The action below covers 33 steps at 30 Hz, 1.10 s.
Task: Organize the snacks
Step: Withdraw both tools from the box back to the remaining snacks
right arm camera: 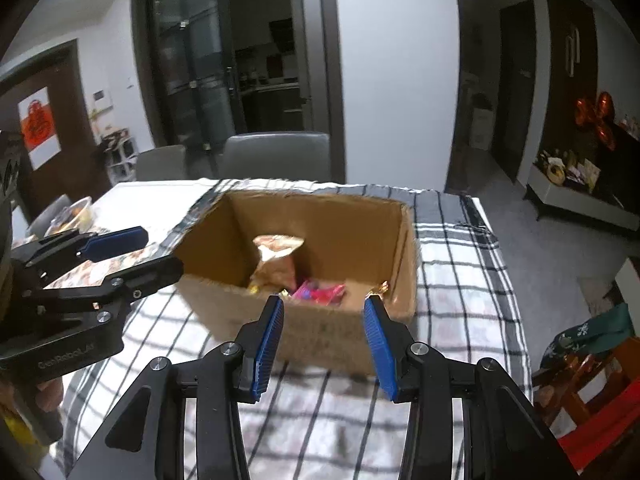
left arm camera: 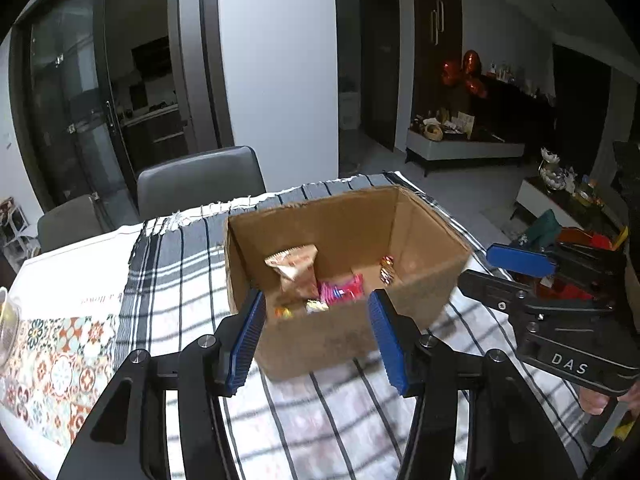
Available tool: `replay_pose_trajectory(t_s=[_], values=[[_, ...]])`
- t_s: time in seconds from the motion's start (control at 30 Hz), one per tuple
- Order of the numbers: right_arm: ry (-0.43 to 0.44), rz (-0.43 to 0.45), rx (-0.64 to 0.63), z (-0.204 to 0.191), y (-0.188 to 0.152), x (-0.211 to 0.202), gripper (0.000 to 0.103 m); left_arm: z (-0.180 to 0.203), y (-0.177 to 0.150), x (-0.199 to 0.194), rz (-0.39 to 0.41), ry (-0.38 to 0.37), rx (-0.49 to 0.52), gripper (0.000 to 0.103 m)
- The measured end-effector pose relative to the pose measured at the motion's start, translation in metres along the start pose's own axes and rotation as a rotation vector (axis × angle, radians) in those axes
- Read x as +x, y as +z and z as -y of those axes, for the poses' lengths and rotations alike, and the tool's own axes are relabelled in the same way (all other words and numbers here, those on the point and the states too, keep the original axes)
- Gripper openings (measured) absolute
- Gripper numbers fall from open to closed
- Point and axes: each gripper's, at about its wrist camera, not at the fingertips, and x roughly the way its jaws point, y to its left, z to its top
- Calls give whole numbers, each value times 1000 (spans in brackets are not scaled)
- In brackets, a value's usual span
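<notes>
Left gripper (left arm camera: 316, 336), right gripper (right arm camera: 323, 346) parted, empty (snacks (left arm camera: 316, 286) ahead in cardboard box (left arm camera: 424, 240)).

Left tool (left arm camera: 316, 334) and right tool (right arm camera: 323, 344) side by side, both angled downward, blue pads parted, nothing between them. Fingertips of one hand (left arm camera: 596, 402) under right tool's body.

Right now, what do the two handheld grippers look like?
Both are matte black frames with silver pivot bolts and ribbed blue finger pads. The left gripper has "GetRobot.AI" on its body, seen from the right wrist view; the right gripper carries "DAS" lettering.
</notes>
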Motion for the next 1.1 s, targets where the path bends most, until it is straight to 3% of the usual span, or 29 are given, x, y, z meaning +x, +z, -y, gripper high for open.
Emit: replay_pose_trajectory(t_s=[0.33, 0.7, 0.9, 1.1], values=[[13, 67, -8, -6, -44, -58, 43, 33, -43, -52, 48, 0, 50, 57], [26, 40, -16, -7, -102, -82, 43, 60, -97, -73, 25, -16, 41, 58], [2, 47, -70, -11, -130, -91, 43, 69, -125, -76, 13, 4, -11, 58], [1, 43, -131, -10, -156, -91, 43, 85, -155, -70, 35, 81, 9, 58]])
